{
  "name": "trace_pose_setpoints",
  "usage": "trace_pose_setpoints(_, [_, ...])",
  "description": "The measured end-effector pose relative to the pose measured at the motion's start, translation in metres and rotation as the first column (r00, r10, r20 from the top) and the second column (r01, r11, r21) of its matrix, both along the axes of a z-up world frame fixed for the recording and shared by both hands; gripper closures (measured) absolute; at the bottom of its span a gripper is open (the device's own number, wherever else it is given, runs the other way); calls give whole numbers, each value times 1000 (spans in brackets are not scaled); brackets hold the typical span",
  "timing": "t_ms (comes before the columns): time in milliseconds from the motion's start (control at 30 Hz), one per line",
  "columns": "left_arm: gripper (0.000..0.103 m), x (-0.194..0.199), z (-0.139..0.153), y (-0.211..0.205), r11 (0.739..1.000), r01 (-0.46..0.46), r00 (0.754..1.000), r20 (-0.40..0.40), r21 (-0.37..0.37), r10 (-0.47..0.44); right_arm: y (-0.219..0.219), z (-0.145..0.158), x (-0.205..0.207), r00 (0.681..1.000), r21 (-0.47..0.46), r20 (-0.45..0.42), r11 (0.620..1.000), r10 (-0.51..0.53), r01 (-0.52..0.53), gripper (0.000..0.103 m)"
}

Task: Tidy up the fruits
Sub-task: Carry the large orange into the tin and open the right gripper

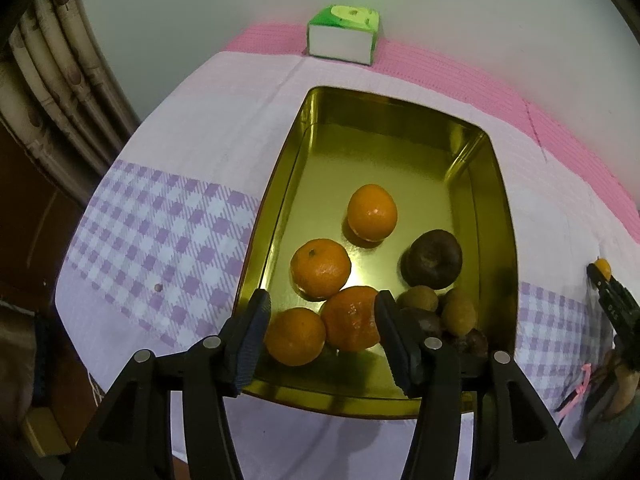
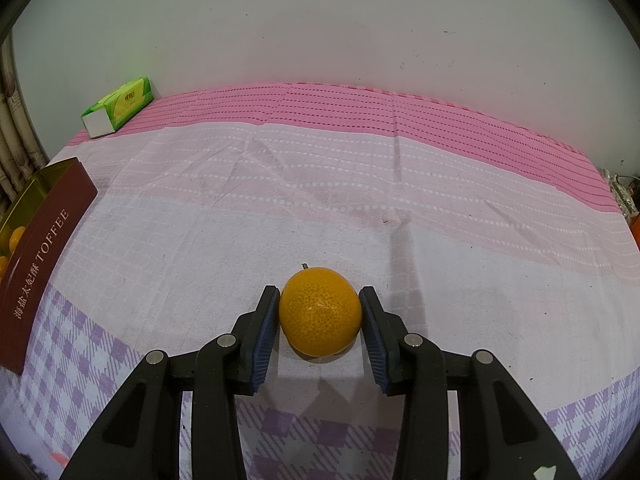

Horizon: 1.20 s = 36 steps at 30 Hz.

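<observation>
A gold tin (image 1: 296,152) on the cloth-covered table holds several oranges (image 1: 372,212), a dark round fruit (image 1: 434,258) and a few small brown fruits (image 1: 458,312). My left gripper (image 1: 322,314) is open and empty, hovering over the tin's near end above two oranges. My right gripper (image 2: 320,312) has both pads against an orange (image 2: 320,311) that rests on the tablecloth. In the left wrist view the right gripper (image 1: 600,276) with that orange (image 1: 603,268) shows at the far right. The tin's dark red side marked TOFFEE (image 2: 40,264) shows at the left of the right wrist view.
A green and white tissue box (image 1: 344,36) stands at the back of the table against the wall; it also shows in the right wrist view (image 2: 118,106). The table's left edge and a curtain (image 1: 60,92) lie to the left. Small items (image 2: 626,196) sit at the table's far right edge.
</observation>
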<state>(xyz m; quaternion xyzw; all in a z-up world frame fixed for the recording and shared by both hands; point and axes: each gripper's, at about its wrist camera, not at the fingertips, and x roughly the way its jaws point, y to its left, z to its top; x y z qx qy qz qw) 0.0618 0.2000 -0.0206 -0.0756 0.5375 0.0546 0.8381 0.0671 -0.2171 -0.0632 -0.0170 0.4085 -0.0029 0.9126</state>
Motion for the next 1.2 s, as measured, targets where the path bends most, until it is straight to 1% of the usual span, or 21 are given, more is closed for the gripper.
trace_pose_setpoints(200, [43, -5, 18, 2, 1000, -3, 999, 43, 14, 2, 0, 0, 0, 1000, 1, 0, 1000, 0, 0, 65])
trace_pose_setpoints(267, [40, -8, 23, 4, 1000, 0, 998, 62, 31, -2, -1, 0, 0, 1000, 8, 1, 1000, 0, 0, 65])
trace_pose_setpoints(400, [34, -16, 34, 5, 995, 25, 995, 91, 94, -33, -4, 0, -1, 1000, 22, 3, 1000, 2, -2, 65])
trace_pose_setpoints(500, [33, -24, 37, 4, 992, 36, 993, 104, 117, -49, -5, -1, -3, 1000, 25, 3, 1000, 6, -6, 66])
trace_pose_setpoints(567, [33, -27, 36, 5, 992, 40, 993, 105, 119, -53, -5, -1, -3, 1000, 24, 4, 1000, 5, -5, 68])
trace_pose_setpoints(733, [32, -29, 31, 8, 993, 40, 994, 94, 113, -51, -2, -1, -4, 1000, 4, 2, 1000, 4, -4, 69])
trace_pose_setpoints(967, [30, -33, 24, 23, 998, -7, 996, 90, 59, 2, 3, 1, -5, 1000, -14, -15, 1000, -10, 10, 69])
trace_pose_setpoints(1200, [28, -34, 22, 28, 998, -26, 996, 92, 51, 22, 25, 15, -4, 1000, -11, -13, 1000, 17, -17, 69])
